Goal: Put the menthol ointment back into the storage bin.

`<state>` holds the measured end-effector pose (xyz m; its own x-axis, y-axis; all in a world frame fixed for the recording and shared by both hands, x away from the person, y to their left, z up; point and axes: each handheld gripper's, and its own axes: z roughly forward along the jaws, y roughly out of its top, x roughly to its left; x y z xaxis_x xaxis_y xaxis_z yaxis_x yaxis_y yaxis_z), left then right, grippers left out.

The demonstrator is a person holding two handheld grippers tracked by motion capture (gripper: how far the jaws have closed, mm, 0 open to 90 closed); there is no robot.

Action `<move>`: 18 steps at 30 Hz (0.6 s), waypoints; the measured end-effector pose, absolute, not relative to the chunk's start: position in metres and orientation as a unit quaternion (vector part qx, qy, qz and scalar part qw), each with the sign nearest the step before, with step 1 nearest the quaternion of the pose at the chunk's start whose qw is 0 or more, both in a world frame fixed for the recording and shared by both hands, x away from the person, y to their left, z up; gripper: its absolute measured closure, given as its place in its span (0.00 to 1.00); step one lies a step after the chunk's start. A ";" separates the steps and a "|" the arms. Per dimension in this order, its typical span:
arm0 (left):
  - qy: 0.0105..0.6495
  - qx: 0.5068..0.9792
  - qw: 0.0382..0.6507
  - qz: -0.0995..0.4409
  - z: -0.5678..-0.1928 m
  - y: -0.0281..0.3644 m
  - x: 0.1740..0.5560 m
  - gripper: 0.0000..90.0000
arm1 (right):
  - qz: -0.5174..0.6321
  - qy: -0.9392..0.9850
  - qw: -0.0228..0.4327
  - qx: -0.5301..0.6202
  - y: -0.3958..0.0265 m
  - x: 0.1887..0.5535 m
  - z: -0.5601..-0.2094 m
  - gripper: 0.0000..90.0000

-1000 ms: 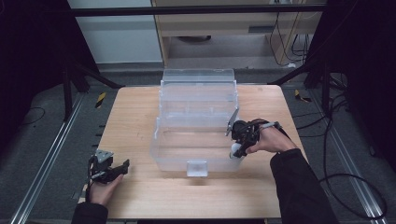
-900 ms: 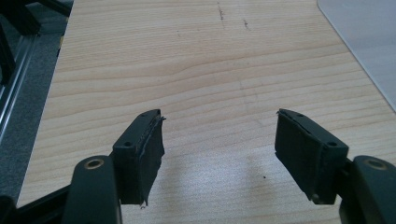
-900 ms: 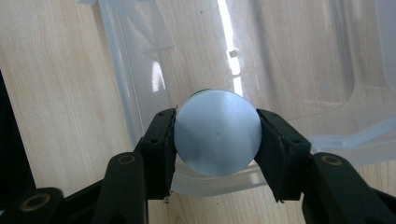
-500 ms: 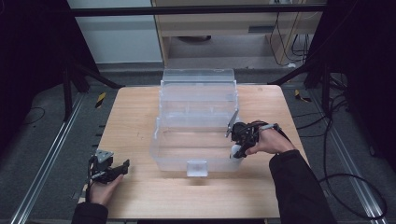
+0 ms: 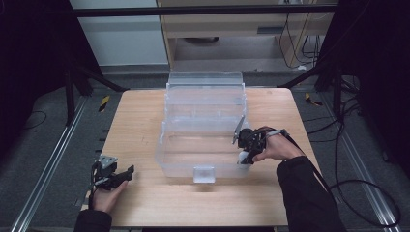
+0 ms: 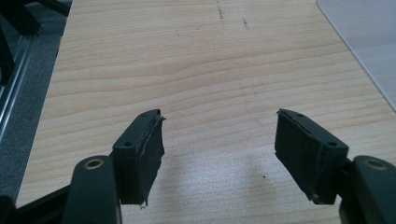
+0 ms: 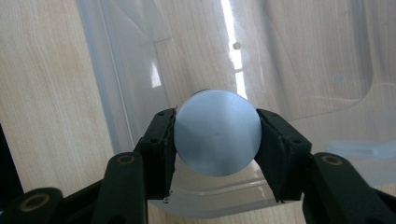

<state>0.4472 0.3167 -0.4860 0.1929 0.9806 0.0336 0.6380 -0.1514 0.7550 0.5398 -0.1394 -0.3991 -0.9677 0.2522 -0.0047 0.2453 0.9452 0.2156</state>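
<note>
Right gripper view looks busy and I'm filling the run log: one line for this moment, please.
right gripper: shut on round white lid | over clear bin | left gripper: open, empty

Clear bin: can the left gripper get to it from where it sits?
Probably yes. The left gripper rests open on bare table near the front left corner, and nothing lies between it and the clear bin. The right gripper holds a round white object at the bin's far right edge.
</note>
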 end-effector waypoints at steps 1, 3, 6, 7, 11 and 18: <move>0.573 0.707 0.311 0.275 -0.486 0.317 0.447 0.36 | 0.108 0.986 0.017 0.127 -0.139 0.540 -0.400 0.56; 0.573 0.707 0.311 0.275 -0.486 0.317 0.447 0.36 | 0.110 0.986 0.016 0.128 -0.139 0.540 -0.401 0.56; 0.573 0.707 0.311 0.275 -0.486 0.317 0.447 0.36 | 0.109 0.985 0.016 0.130 -0.139 0.540 -0.402 0.56; 0.573 0.707 0.311 0.275 -0.486 0.317 0.447 0.36 | 0.110 0.985 0.015 0.130 -0.139 0.540 -0.403 0.56; 0.573 0.707 0.311 0.275 -0.486 0.317 0.447 0.36 | 0.109 0.985 0.016 0.130 -0.139 0.540 -0.403 0.55; 0.573 0.707 0.311 0.275 -0.486 0.317 0.447 0.36 | 0.112 0.984 0.015 0.136 -0.140 0.540 -0.402 0.54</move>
<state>0.4473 0.3167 -0.4860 0.1931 0.9807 0.0319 0.6382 -0.1502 0.7550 0.5399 -0.1396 -0.4017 -0.9627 0.2707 -0.0001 0.2637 0.9381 0.2245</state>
